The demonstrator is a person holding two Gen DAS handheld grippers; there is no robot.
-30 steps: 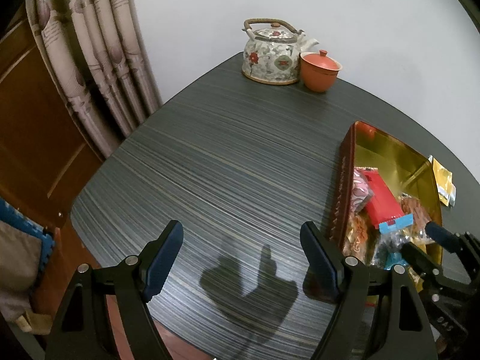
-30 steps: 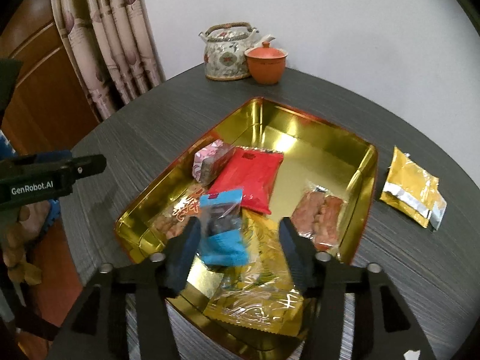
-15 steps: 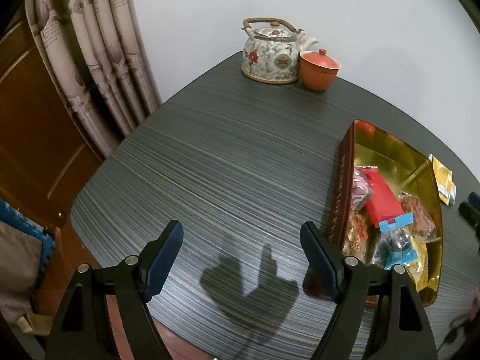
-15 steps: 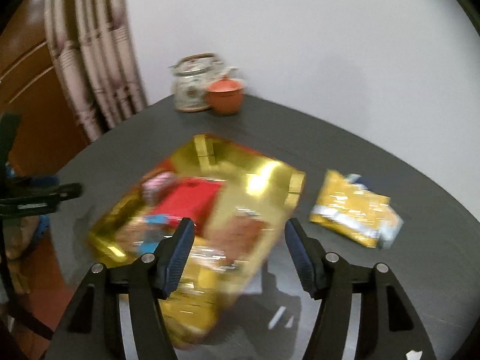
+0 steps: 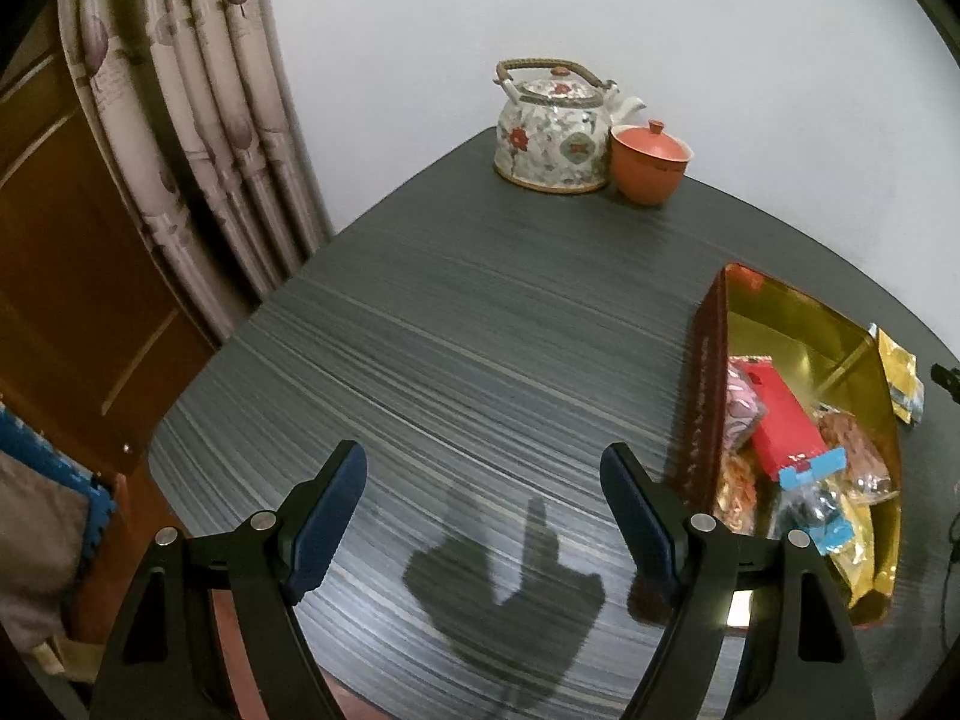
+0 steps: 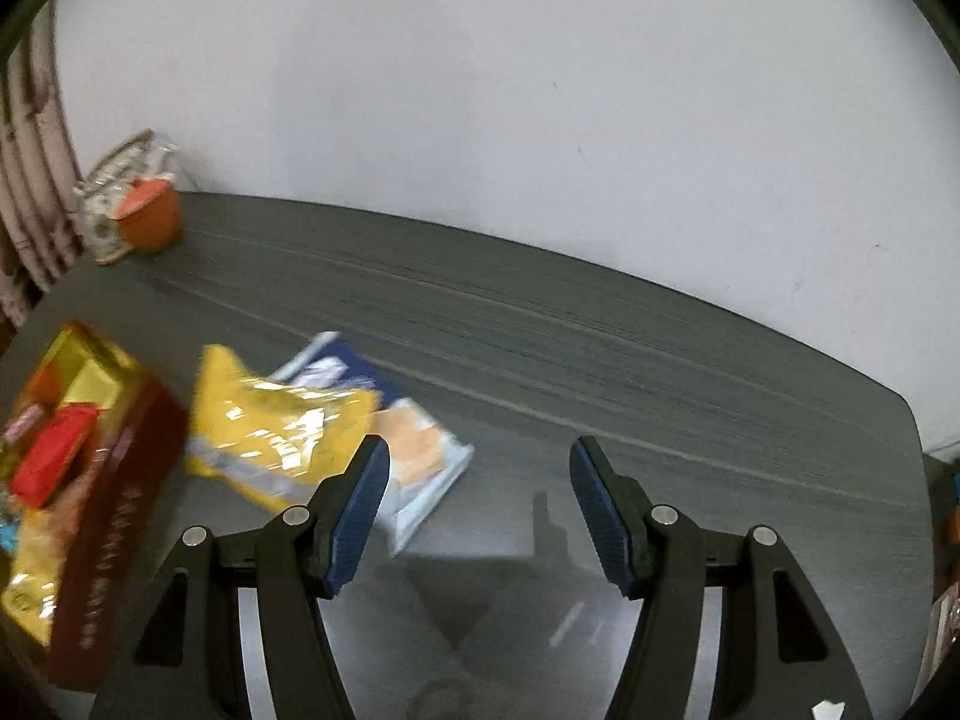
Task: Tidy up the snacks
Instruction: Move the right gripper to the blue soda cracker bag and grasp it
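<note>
A gold-lined tin box (image 5: 705, 372) with dark red walls stands on the dark striped table (image 5: 480, 312). It holds a red packet (image 5: 780, 414), a blue-and-clear packet (image 5: 816, 492) and several other snacks. My left gripper (image 5: 480, 456) hangs open over bare table left of the tin, with nothing between its fingers. In the blurred right wrist view, my right gripper (image 6: 480, 450) is open and empty over the table right of the tin (image 6: 114, 480). A yellow packet (image 6: 270, 414), a blue-and-white packet (image 6: 342, 366) and a pale blue-and-orange packet (image 6: 420, 456) lie loose just left of its left finger.
A flowered teapot (image 5: 552, 126) and an orange lidded cup (image 5: 648, 165) stand at the table's far corner by the wall. A curtain (image 5: 198, 120) and a wooden door (image 5: 66, 276) are beyond the left edge. The table's right edge (image 6: 918, 450) is close to the right gripper.
My right gripper has swung right, from above the tin to the table beside the loose packets, with its jaws a little wider. The blue-and-clear packet stays in the tin. The left gripper has not moved.
</note>
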